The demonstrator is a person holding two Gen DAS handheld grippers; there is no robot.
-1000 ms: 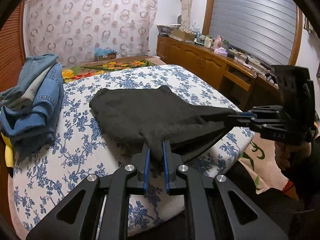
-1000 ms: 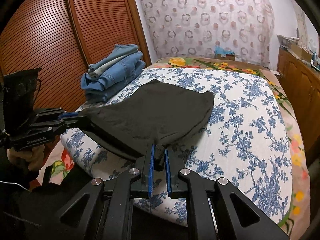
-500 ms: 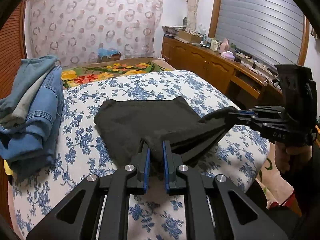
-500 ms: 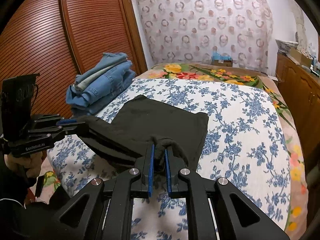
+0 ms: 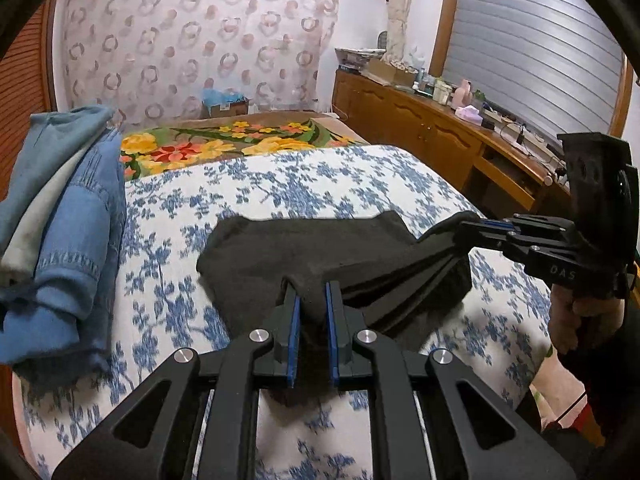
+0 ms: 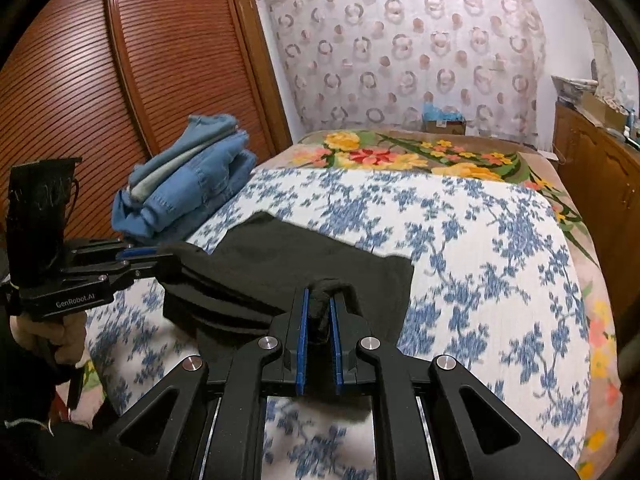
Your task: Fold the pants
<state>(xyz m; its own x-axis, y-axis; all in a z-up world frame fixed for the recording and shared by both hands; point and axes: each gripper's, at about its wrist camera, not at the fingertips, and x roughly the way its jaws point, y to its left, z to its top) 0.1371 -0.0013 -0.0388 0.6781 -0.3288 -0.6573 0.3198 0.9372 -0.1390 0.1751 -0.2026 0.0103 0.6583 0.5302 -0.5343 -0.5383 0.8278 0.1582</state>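
A: Left tongs (image 5: 311, 300) — state?

B: Clamped narrow on a bunched edge of the black pants (image 5: 304, 248), cloth pinched between the blue pads.

A: And the right tongs (image 6: 319, 306)?

B: Likewise nipped tight on another bunch of the same near edge. Seen too from the left wrist view, at the right end of the pants (image 5: 466, 227).

A: Whereabouts of the pants?

B: On the bed (image 6: 460, 248), spread over the blue-flowered cover, far part lying flat, near edge lifted and doubled back in layers between the two tongs.

A: Anything else near the pants?

B: Stack of folded denim (image 6: 188, 188) on the bed, beyond the pants toward the louvred wardrobe doors (image 6: 100, 92). Wooden sideboard (image 5: 432, 136) on the opposite side, well apart from the pants. Hand (image 5: 580, 320) gripping the right handle.
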